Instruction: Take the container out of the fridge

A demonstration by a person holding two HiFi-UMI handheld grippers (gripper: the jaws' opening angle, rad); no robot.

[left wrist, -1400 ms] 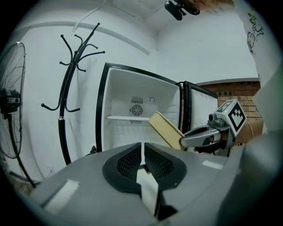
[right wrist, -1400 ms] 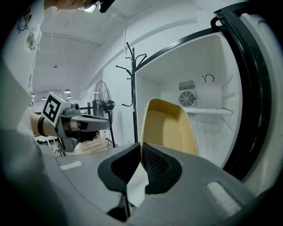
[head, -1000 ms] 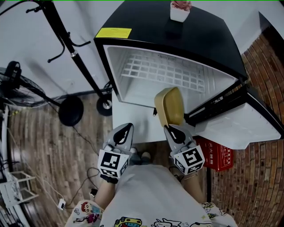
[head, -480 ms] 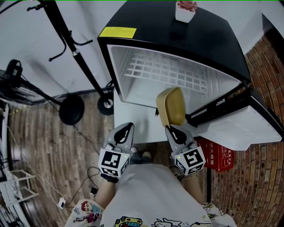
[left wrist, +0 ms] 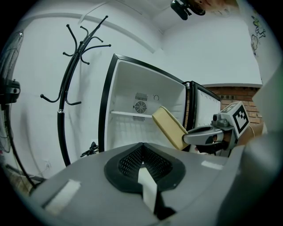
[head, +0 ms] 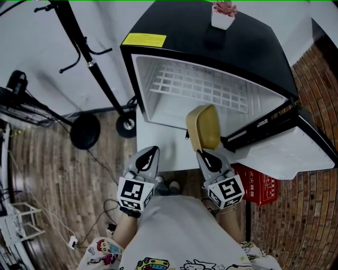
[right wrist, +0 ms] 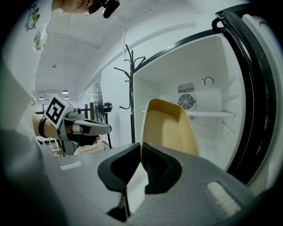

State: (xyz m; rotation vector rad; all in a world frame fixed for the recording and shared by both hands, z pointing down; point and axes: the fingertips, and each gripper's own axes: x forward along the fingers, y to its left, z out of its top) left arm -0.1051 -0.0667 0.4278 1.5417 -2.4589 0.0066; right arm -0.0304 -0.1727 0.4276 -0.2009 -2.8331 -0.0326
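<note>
A tan, oblong container (head: pixel 204 126) hangs on edge in front of the open fridge (head: pixel 200 89), outside its white compartment. My right gripper (head: pixel 205 154) is shut on the container's rim; in the right gripper view the container (right wrist: pixel 170 128) rises from between the pads and its hollow faces the camera. My left gripper (head: pixel 147 156) is shut with nothing in it, level with the right one and to its left. The left gripper view shows the container (left wrist: pixel 170 128) and the right gripper (left wrist: pixel 191 138) before the fridge interior.
The fridge door (head: pixel 288 145) swings open to the right. A wire shelf (head: pixel 195 87) lies inside the fridge. A small potted plant (head: pixel 223 15) stands on the fridge top. A black coat stand (head: pixel 84 129) is left of the fridge and a red box (head: pixel 260 185) lies on the floor at right.
The grippers and the container hold the same place in the picture. The fridge and floor drift slightly rightward as the head camera shifts.
</note>
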